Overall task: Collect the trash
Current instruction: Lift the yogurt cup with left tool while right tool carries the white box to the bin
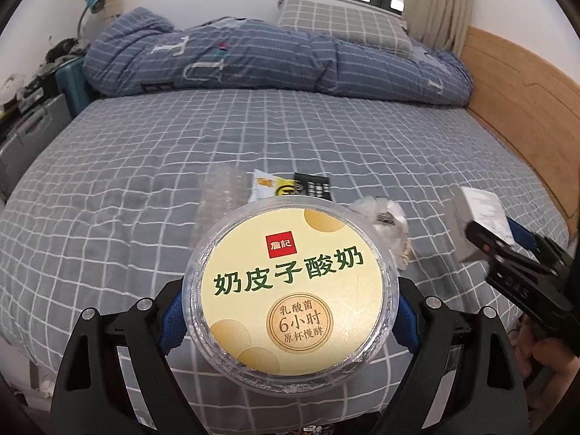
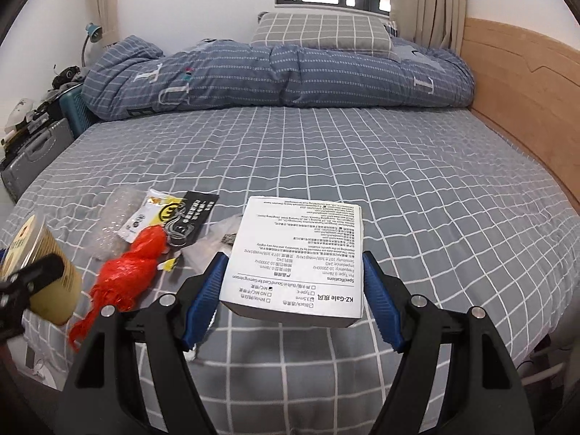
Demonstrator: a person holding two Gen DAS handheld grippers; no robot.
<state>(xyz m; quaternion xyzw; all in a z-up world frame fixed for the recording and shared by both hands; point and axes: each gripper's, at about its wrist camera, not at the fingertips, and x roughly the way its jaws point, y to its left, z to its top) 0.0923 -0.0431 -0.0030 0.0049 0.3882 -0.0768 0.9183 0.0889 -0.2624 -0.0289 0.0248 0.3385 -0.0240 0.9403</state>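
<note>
Blue-padded left gripper [image 1: 290, 311] clamps a round yogurt cup [image 1: 290, 290], pads on both sides of its clear lid rim, cup lifted above the grey checked bed sheet [image 1: 145, 163]. Right gripper [image 2: 291, 297] pinches a white printed box [image 2: 301, 253] between its blue pads, box also off the sheet. Still lying on the sheet between them: red mesh bag [image 2: 127, 272], black-and-yellow wrapper [image 2: 181, 217], clear bubble wrap [image 2: 116, 217], crumpled clear plastic [image 1: 388, 224] just beside the cup. Folded blue quilt [image 1: 253, 61] and checked pillow [image 1: 344, 25] at the far end, wooden headboard [image 1: 525, 101] on the right. Suitcase [image 2: 36, 156] sits off the bed's left side.
</note>
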